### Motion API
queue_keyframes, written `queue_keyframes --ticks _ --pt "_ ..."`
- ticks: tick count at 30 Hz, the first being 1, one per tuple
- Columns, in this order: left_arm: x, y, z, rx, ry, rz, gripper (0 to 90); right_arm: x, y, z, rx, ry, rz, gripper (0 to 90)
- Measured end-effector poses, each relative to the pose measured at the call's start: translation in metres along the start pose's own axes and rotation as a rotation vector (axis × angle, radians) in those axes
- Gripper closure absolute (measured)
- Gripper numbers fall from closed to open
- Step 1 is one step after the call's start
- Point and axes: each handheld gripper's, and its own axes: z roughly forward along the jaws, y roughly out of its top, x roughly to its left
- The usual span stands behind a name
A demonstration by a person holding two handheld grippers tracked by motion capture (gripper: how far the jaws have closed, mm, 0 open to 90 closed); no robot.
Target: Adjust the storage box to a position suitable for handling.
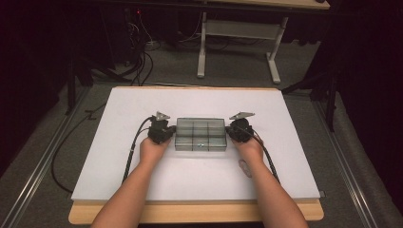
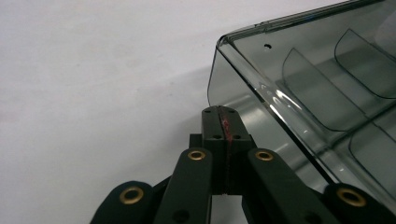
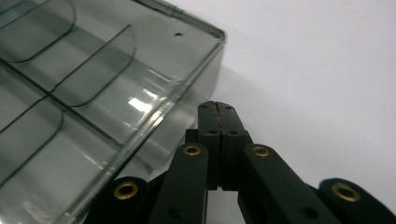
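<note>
While both forearms reach in from six o'clock in the high view, the left gripper and the right gripper sit at nine and three o'clock of a smoky clear plastic compartment box, which rests near the middle of the white counter. In the left gripper view the jaws are clenched tight on nothing, their tips just beside the box's end wall; the right gripper view shows the same, jaws pressed together and empty beside the opposite end. Whether either tip touches the wall I cannot tell. The lid looks closed, with a small blue bit inside. I judge the work barely begun: the box is bracketed, not yet gripped, lifted or opened. Beyond the counter's twelve o'clock edge stand a grey table frame and floor cables.
</note>
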Motion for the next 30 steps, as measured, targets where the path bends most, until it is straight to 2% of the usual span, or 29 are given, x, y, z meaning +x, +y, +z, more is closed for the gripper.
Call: queue_keyframes --ticks 2,3,10,13,19,24,27,30 --pt "-0.001 -0.001 -0.002 -0.016 0.001 -0.012 90.0 0.002 0.000 0.000 0.005 -0.016 -0.018 90.0" --pt "-0.001 -0.001 -0.004 -0.022 0.000 -0.018 90.0 0.002 0.000 0.000 0.006 -0.005 -0.015 90.0" --pt "-0.008 -0.007 -0.020 -0.044 0.003 -0.010 90.0 0.009 -0.002 -0.011 -0.007 -0.002 -0.033 90.0" --pt "-0.012 -0.010 -0.026 -0.035 0.011 0.011 90.0 0.014 -0.004 -0.017 -0.006 -0.004 -0.046 90.0" --pt "-0.015 -0.020 -0.033 -0.028 0.009 0.012 90.0 0.024 -0.008 -0.022 0.018 -0.019 -0.093 90.0" --pt "-0.021 -0.026 -0.040 -0.007 0.009 0.033 90.0 0.031 -0.017 -0.029 0.024 -0.005 -0.097 90.0" --pt "-0.026 -0.030 -0.047 -0.007 0.007 0.039 90.0 0.035 -0.021 -0.034 0.023 -0.013 -0.125 90.0" --pt "-0.033 -0.037 -0.051 0.006 0.006 0.055 90.0 0.038 -0.028 -0.040 0.023 0.002 -0.114 90.0"
